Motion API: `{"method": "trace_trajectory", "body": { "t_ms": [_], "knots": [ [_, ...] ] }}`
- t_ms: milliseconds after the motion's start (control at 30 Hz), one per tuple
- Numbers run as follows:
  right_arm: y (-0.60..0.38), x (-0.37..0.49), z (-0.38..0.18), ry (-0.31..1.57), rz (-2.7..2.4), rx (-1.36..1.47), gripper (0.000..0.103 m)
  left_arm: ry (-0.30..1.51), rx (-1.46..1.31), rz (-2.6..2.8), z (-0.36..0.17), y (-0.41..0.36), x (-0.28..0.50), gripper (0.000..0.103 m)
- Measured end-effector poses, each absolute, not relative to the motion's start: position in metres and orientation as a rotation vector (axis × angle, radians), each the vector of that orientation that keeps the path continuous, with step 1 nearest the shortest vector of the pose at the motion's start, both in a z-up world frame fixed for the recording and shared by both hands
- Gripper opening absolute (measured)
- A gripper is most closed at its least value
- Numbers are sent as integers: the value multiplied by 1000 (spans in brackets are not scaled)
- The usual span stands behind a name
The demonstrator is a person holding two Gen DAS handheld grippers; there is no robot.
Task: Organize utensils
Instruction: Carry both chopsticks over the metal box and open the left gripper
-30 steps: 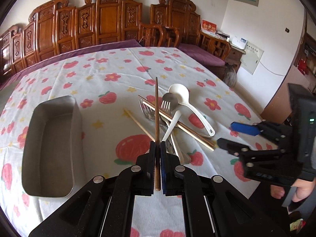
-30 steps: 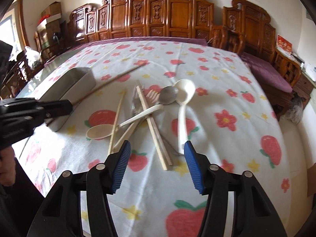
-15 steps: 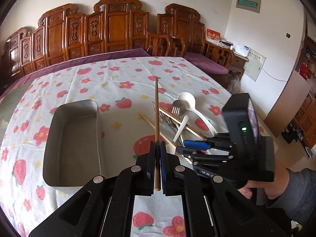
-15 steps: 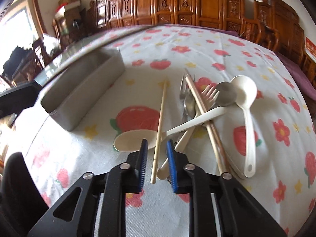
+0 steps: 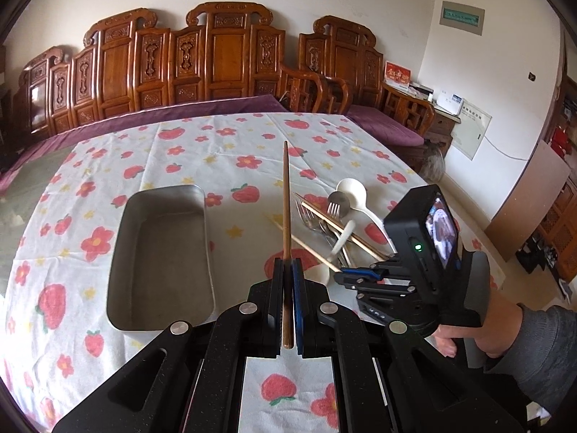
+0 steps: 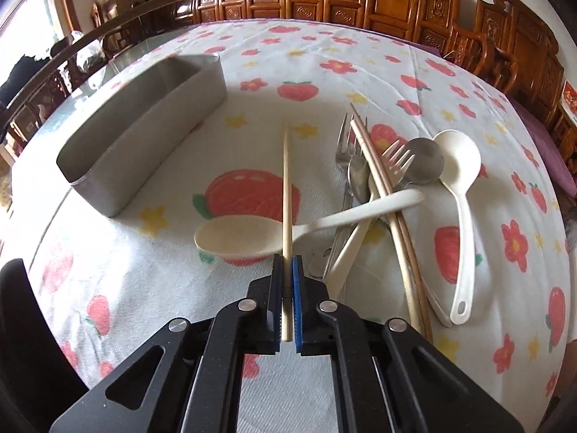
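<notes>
- The left gripper (image 5: 287, 270) pinches a dark chopstick (image 5: 286, 198) between pressed-together fingers; the stick points away over the tablecloth (image 5: 223, 151), just right of the tray (image 5: 158, 252).
- The right gripper (image 6: 287, 267) has its fingers pinched on a pale chopstick (image 6: 286, 180), which lies across the bowl of a cream spoon (image 6: 245, 234).
- The tray is a steel rectangle with rounded corners. The left view shows its floor bare; the right view sees only its outer wall (image 6: 144, 137) and part of the inside.
- The pile (image 6: 378, 187) sits right of the tray: metal forks, a metal spoon (image 6: 425, 162), a pair of long chopsticks (image 6: 396, 223), a second cream handle and a white ladle (image 6: 458, 180), crossing and touching one another.
- How many forks lie there is hard to tell, as their handles run under the spoons and chopsticks.
- In the left view the right gripper (image 5: 355, 274) and its camera block cover the near end of the pile; a hand (image 5: 479, 328) in a grey sleeve holds it.
- Carved wooden benches (image 5: 216, 57) line the wall behind.
</notes>
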State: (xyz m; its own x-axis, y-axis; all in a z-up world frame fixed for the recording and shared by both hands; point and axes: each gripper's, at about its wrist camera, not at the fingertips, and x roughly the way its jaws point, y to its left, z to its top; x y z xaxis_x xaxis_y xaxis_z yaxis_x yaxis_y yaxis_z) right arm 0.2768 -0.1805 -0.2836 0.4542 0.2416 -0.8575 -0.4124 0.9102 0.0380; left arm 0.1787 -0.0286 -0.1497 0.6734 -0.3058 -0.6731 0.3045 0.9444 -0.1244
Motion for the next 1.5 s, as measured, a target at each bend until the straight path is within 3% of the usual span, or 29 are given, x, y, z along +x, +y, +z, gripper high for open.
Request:
{"method": "trace_trajectory", "body": {
  "t_ms": [600, 1100, 1500],
  "knots": [
    [-177, 241, -202, 876, 438, -126, 6, 782, 48, -207, -141, 39, 187, 4],
    [-136, 235, -202, 884, 519, -131, 6, 945, 49, -151, -198, 68, 237, 4],
    [-119, 248, -208, 908, 538, -123, 6, 983, 47, -155, -213, 68, 260, 4]
  ]
}}
